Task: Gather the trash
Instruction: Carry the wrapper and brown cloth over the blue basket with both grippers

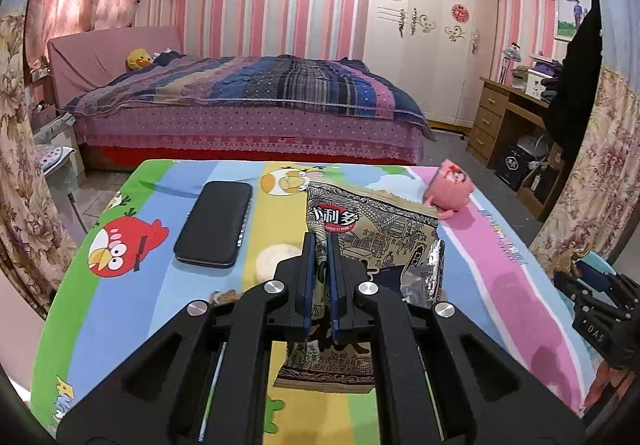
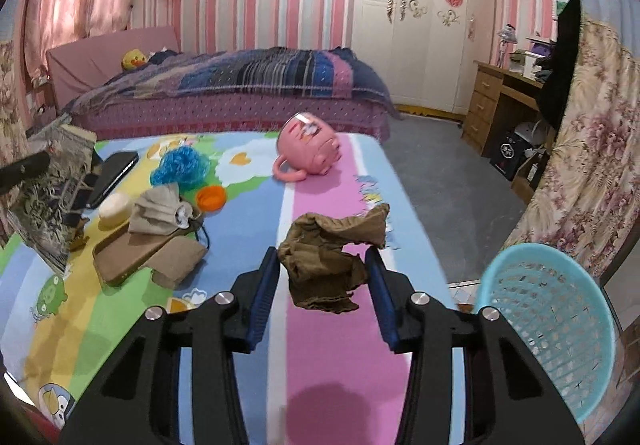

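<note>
My left gripper (image 1: 321, 241) is shut on an empty printed snack bag (image 1: 372, 229) and holds it up above the cartoon-print table cloth (image 1: 120, 309). The bag also shows at the left of the right wrist view (image 2: 56, 201). My right gripper (image 2: 322, 265) is open, its jaws on either side of a crumpled brown paper wad (image 2: 328, 261) that seems to lie on the pink stripe of the table. A light blue mesh waste basket (image 2: 548, 317) stands just off the table's right edge, beside the right gripper.
On the table are a black phone (image 1: 216, 223), a tipped pink pig mug (image 2: 310, 151), a blue scrubber (image 2: 182, 165), an orange cap (image 2: 211, 197), a white round piece (image 2: 115, 207), a beige cloth (image 2: 158, 213) and a brown case (image 2: 132, 251). A bed and a desk stand beyond.
</note>
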Demonstrator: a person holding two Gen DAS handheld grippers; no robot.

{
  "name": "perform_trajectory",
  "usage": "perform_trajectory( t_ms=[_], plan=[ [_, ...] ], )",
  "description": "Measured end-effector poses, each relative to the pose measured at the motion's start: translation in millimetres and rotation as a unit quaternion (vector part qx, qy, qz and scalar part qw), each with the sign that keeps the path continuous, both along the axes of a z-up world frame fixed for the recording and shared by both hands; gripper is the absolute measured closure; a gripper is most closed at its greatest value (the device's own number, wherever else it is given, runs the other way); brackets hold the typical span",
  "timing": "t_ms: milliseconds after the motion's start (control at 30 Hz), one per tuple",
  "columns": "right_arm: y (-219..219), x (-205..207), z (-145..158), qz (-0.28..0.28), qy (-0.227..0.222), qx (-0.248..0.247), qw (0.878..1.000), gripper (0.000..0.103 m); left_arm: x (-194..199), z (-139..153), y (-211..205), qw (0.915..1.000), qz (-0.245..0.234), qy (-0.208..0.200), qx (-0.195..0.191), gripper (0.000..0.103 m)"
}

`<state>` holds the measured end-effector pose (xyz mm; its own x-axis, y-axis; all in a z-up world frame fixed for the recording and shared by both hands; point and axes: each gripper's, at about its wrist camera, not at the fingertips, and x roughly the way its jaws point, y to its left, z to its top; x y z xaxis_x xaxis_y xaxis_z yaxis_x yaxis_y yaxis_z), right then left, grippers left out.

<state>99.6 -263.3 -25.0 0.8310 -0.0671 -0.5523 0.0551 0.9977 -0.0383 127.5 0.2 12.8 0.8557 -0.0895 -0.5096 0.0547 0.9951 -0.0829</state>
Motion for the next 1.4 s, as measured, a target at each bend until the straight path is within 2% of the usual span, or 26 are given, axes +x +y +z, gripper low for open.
perform_trajectory(
  t_ms=[267,800,1000,1400],
  plan=[
    [-17,-11,4,-0.012,-0.008,0.005,1.000,0.059,-9,6,-25,0.9998,-0.019,-0.004,0.007,0.098],
    [-52,-28,3,-0.041,-0.015,0.011,0.999,0.059,-12,1,-56,0.9992,-0.038,0.003,0.007,0.098],
    [-64,-33,7,-0.049,-0.023,0.009,0.998,0.059,-11,4,-66,0.9990,-0.045,0.003,-0.004,0.098],
    [-135,-58,28,-0.095,-0.037,0.006,0.995,0.059,-21,15,-117,0.9963,-0.085,-0.013,-0.009,0.098]
  ],
)
